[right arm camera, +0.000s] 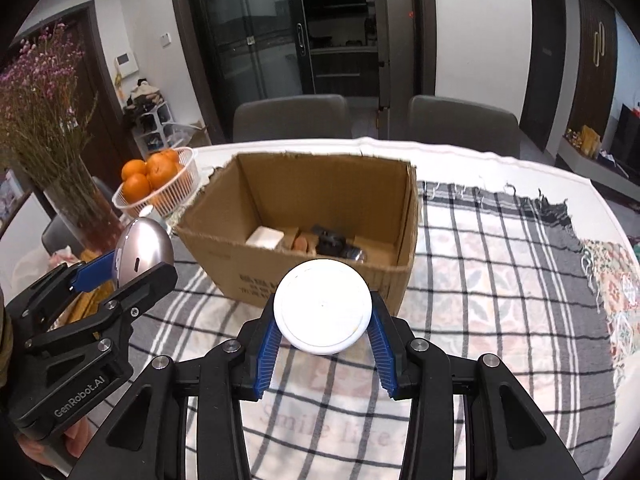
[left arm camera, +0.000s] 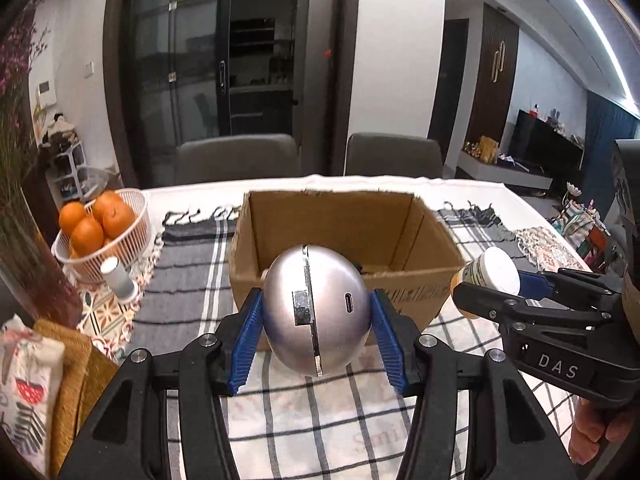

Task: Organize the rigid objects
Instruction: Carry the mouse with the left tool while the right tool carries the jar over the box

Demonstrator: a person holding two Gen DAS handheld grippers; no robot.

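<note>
My left gripper point(left arm camera: 316, 320) is shut on a silver egg-shaped case point(left arm camera: 316, 312) with a seam and a small port, held above the checked cloth just in front of the open cardboard box point(left arm camera: 340, 216). It also shows in the right wrist view point(right arm camera: 144, 250). My right gripper point(right arm camera: 324, 328) is shut on a white-capped bottle point(right arm camera: 323, 306), cap toward the camera, near the box's front wall point(right arm camera: 256, 280). In the left wrist view the bottle point(left arm camera: 490, 270) has an orange body. Several items lie inside the box point(right arm camera: 316, 240).
A white basket of oranges point(left arm camera: 100, 224) and a small white cylinder point(left arm camera: 118, 278) stand to the left. A vase of dried flowers point(right arm camera: 52, 140) is at far left. Two grey chairs point(left arm camera: 240, 156) stand behind the table. A folded cloth point(left arm camera: 32, 392) lies near left.
</note>
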